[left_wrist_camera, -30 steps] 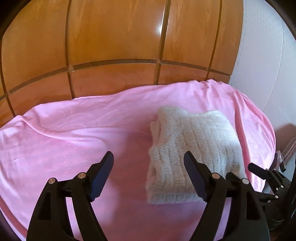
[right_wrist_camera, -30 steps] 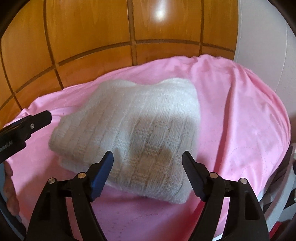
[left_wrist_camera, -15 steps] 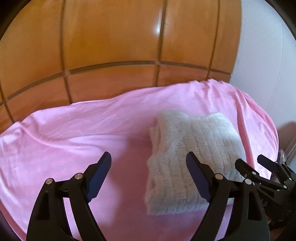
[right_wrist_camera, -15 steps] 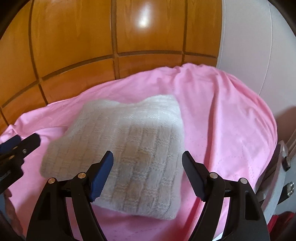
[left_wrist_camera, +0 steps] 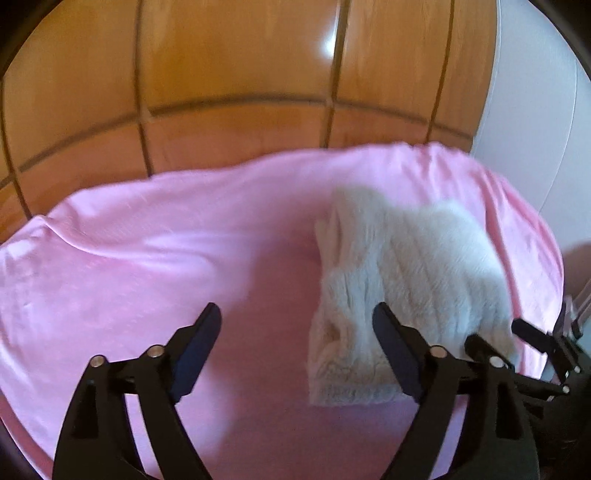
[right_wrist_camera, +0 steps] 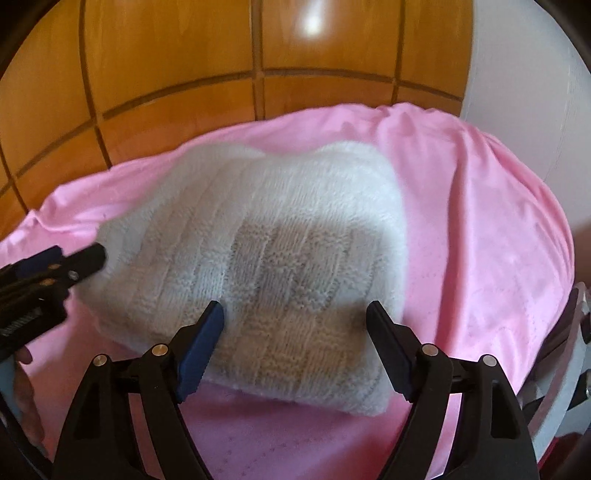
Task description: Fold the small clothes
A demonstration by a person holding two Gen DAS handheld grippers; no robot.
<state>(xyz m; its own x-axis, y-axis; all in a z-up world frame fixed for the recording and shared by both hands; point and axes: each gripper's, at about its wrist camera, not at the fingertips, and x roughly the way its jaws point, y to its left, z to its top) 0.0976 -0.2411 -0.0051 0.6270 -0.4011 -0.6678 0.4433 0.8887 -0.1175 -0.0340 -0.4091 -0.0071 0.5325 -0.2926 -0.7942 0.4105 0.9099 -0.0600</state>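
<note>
Folded sweater (right_wrist_camera: pixel 258 258) beneath spread right fingers (right_wrist_camera: pixel 201 343); left fingers (left_wrist_camera: pixel 195 347), spreading, over bare pink sheet (left_wrist_camera: pixel 147 258).

Floor (left_wrist_camera: pixel 240 74): glossy orange-brown tiles w/ dark grout lines, laid in a regular grid; fills upper part of both views. Bright glare spot on tiles (right_wrist_camera: pixel 314 18), light source itself out of view. Right side: pale white/grey panel or wall (left_wrist_camera: pixel 535 92), faint vertical seam, meets floor at a straight edge. Work surface covered by pink cloth (left_wrist_camera: pixel 147 258), wrinkled at far edge, faint stitched pattern; what's underneath is hidden. Metal frame parts at far right (right_wrist_camera: pixel 576 314), blurred, type unclear.
</note>
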